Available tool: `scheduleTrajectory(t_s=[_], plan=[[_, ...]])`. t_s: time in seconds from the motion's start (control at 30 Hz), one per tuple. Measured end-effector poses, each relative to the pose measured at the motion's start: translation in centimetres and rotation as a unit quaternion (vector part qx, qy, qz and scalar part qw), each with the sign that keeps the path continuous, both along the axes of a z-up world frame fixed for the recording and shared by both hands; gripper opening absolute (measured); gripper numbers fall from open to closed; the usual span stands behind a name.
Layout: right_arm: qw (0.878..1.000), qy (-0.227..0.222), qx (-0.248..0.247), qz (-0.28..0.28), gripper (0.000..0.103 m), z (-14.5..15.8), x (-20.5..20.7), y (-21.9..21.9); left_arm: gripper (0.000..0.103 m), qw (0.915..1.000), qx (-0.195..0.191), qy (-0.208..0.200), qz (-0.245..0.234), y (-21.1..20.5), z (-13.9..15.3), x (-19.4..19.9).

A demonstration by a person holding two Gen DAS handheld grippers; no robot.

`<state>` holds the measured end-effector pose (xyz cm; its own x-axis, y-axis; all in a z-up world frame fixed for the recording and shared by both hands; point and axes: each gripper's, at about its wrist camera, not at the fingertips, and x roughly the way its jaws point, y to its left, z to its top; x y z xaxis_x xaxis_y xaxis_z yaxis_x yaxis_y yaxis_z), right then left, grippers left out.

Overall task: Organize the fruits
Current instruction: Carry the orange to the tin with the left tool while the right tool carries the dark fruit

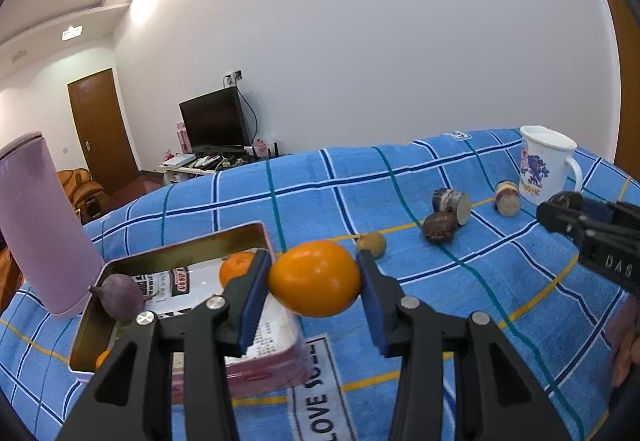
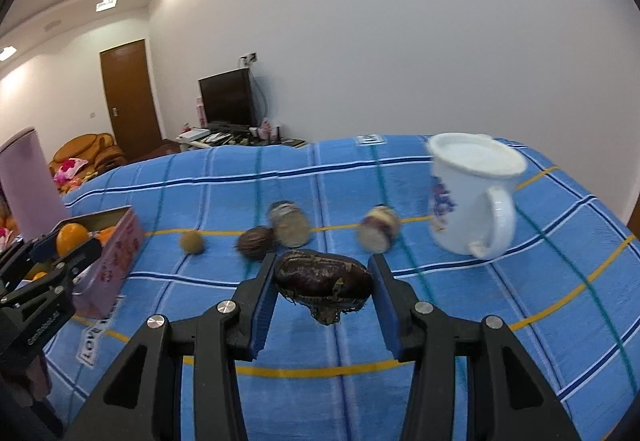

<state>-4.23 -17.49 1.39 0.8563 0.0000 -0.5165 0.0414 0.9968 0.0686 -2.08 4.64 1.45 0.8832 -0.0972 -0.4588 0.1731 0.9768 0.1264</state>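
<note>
My left gripper (image 1: 314, 285) is shut on an orange (image 1: 314, 279) and holds it just right of the open pink tin (image 1: 180, 245), above the blue checked cloth. The tin holds a purple fruit (image 1: 120, 295) and another orange (image 1: 236, 267). My right gripper (image 2: 322, 287) is shut on a dark wrinkled fruit (image 2: 322, 281), lifted above the cloth. A small brownish-green fruit (image 1: 372, 243) and a dark round fruit (image 1: 439, 227) lie on the cloth. In the right wrist view the tin (image 2: 116, 245) sits at the left with the left gripper (image 2: 66, 245) over it.
A white printed mug (image 1: 546, 165) stands at the far right. Two small jars (image 1: 452, 203) (image 1: 507, 197) lie on their sides near it. A tall pink bottle (image 1: 36, 225) stands left of the tin. A "LOVE" label (image 1: 320, 389) is sewn on the cloth.
</note>
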Motion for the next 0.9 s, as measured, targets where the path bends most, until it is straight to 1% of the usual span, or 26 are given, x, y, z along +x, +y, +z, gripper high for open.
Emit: scheduleTrajectory(t_s=[0.2, 0.37, 0.73, 0.9], plan=[[0.999, 0.007, 0.021, 0.024, 0.047, -0.2, 0.1, 3.3, 0.045, 0.9999, -0.012, -0.006, 0.007, 2.2, 0.2, -0.1], [0.998, 0.011, 0.025, 0.049, 0.047, -0.1, 0.4, 6.5, 0.045, 0.9993, -0.025, -0.015, 0.022, 4.7, 0.7, -0.1], [0.993, 0.000, 0.042, 0.114, 0.047, 0.7, 1.9, 14.3, 0.045, 0.9959, -0.043, -0.014, 0.079, 10.9, 1.1, 1.6], [0.990, -0.007, 0.048, 0.135, 0.047, 0.9, 2.6, 17.3, 0.045, 0.9941, -0.042, -0.011, 0.099, 13.0, 1.0, 2.3]])
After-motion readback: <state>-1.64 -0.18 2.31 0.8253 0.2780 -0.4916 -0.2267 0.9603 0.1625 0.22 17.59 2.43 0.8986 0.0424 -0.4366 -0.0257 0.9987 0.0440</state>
